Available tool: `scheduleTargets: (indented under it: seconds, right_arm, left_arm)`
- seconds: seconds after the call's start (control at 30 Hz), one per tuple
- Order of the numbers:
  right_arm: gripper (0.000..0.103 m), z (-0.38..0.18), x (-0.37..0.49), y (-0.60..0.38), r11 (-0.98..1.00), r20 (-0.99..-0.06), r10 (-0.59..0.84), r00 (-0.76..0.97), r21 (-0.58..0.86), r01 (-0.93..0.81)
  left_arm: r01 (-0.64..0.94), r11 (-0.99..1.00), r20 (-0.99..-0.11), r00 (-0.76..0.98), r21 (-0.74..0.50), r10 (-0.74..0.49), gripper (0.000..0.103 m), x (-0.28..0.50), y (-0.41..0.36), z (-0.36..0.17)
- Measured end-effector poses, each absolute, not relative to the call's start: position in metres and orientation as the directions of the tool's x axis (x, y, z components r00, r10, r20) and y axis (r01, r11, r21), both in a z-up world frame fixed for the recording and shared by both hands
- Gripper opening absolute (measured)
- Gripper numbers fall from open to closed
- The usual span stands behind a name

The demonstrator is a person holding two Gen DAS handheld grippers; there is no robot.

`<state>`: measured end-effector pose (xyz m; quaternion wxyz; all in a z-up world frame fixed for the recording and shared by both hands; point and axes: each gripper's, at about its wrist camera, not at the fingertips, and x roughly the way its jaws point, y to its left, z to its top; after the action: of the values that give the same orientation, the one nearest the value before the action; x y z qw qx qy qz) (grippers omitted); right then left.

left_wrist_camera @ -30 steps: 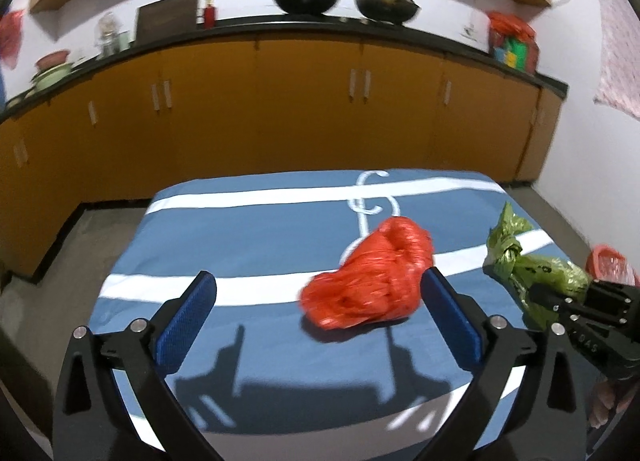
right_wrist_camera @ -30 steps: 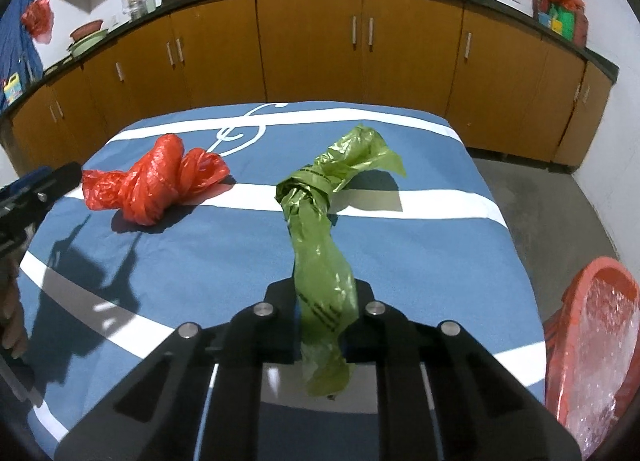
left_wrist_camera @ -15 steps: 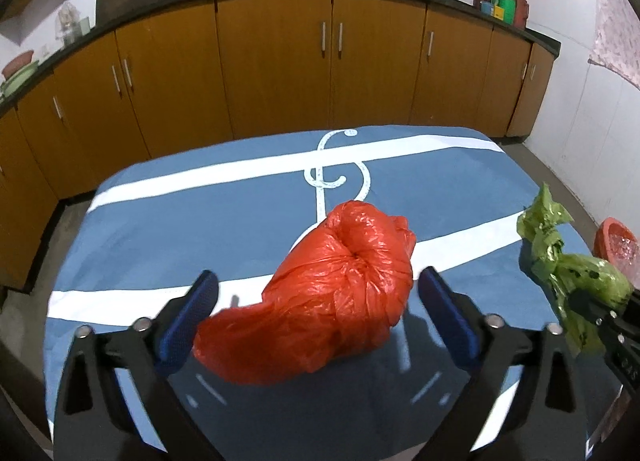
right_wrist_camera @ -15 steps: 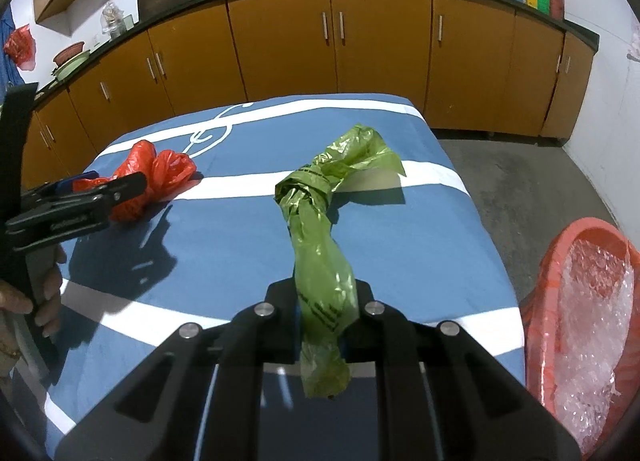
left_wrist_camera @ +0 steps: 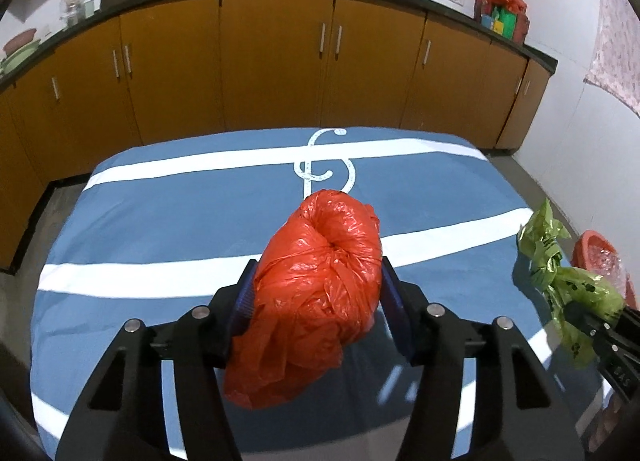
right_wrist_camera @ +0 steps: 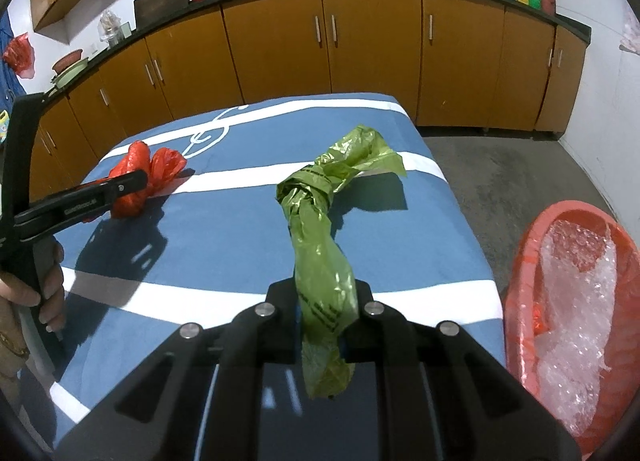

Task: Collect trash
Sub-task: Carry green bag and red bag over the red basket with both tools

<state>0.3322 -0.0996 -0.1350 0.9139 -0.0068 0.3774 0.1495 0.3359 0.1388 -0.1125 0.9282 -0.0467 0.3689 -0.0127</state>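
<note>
The right gripper [right_wrist_camera: 326, 315] pinched a knotted green plastic bag [right_wrist_camera: 320, 237] above the blue, white-striped cloth [right_wrist_camera: 224, 245], near its right edge. The left gripper [left_wrist_camera: 316, 297] was closing its jaws around a crumpled red plastic bag [left_wrist_camera: 320, 293] mid-cloth. A red basin [right_wrist_camera: 516, 257] sat beyond the right edge

A second ago the left gripper [left_wrist_camera: 316, 297] stands wide open with the red bag [left_wrist_camera: 316, 301] lying ahead of it at about 1 o'clock; now the bag fills the gap and the blue jaws, still closing, sit against its flanks. In the right wrist view, the left gripper [right_wrist_camera: 132, 185] has come in from 9 o'clock to reach the red bag [right_wrist_camera: 160, 165], and the red basket [right_wrist_camera: 528, 245] at 4 o'clock shows far more of itself
</note>
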Motion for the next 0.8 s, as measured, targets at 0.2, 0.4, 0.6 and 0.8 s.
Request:
scheduleTargets:
  seconds: [0.2, 0.4, 0.6, 0.8]
  right_arm:
    - [0.012, -0.118, 0.314, -0.108, 0.955, -0.669, 0.274, 0.691, 0.102, -0.279]
    - [0.011, -0.092, 0.287, -0.125, 0.956, -0.63, 0.279, 0.725, 0.11, -0.272]
    - [0.011, -0.059, 0.256, -0.149, 0.96, -0.578, 0.271, 0.77, 0.104, -0.26]
    - [0.011, -0.028, 0.232, -0.181, 0.973, -0.526, 0.228, 0.819, 0.093, -0.211]
  left_arm:
    - [-0.002, 0.995, -0.65, 0.758, -0.099, -0.063, 0.058, 0.312, 0.129, -0.087]
    - [0.014, 0.993, -0.617, 0.782, -0.115, -0.083, 0.059, 0.288, 0.114, -0.061]
    - [0.038, 0.992, -0.588, 0.802, -0.124, -0.104, 0.059, 0.265, 0.094, -0.035]
    - [0.066, 0.991, -0.558, 0.821, -0.118, -0.121, 0.059, 0.25, 0.07, -0.011]
